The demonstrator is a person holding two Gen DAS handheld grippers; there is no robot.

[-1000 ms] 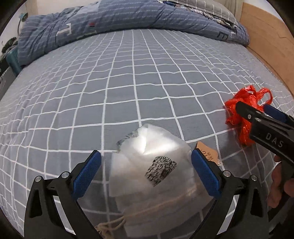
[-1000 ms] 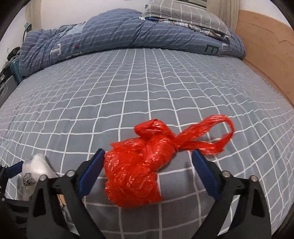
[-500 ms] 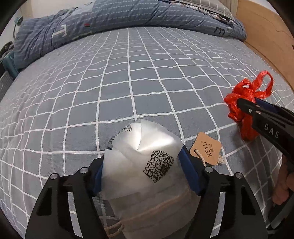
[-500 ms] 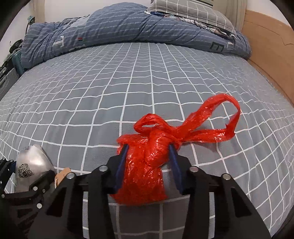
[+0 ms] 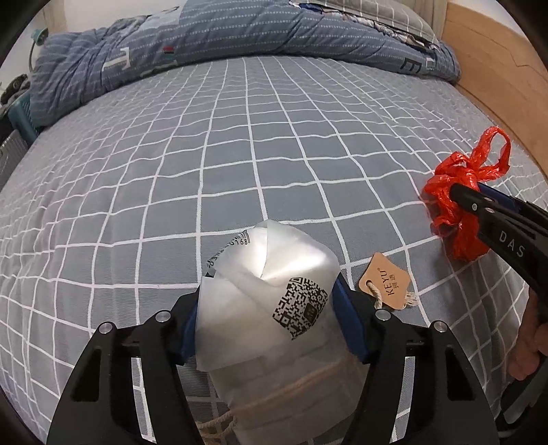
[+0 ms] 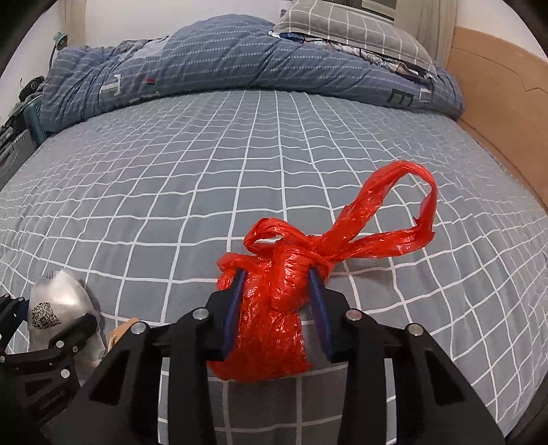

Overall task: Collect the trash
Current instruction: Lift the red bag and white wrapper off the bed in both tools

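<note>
A white translucent plastic bag (image 5: 270, 308) with a QR code sits between my left gripper's (image 5: 267, 315) blue pads, which are shut on it and hold it just above the bed. A brown paper tag (image 5: 384, 276) on a string hangs at its right side. My right gripper (image 6: 278, 294) is shut on a knotted red plastic bag (image 6: 274, 308), whose handles loop up to the right. The red bag also shows in the left wrist view (image 5: 455, 212), and the white bag in the right wrist view (image 6: 58, 304).
The bed has a grey sheet (image 5: 239, 154) with a white grid. A rumpled blue duvet (image 6: 222, 61) and a grey pillow (image 6: 352, 30) lie at the far end. A wooden headboard (image 6: 496, 102) runs along the right side.
Both grippers closed from open onto their bags, the left on the white bag, the right on the red one, and both lifted slightly off the sheet.
</note>
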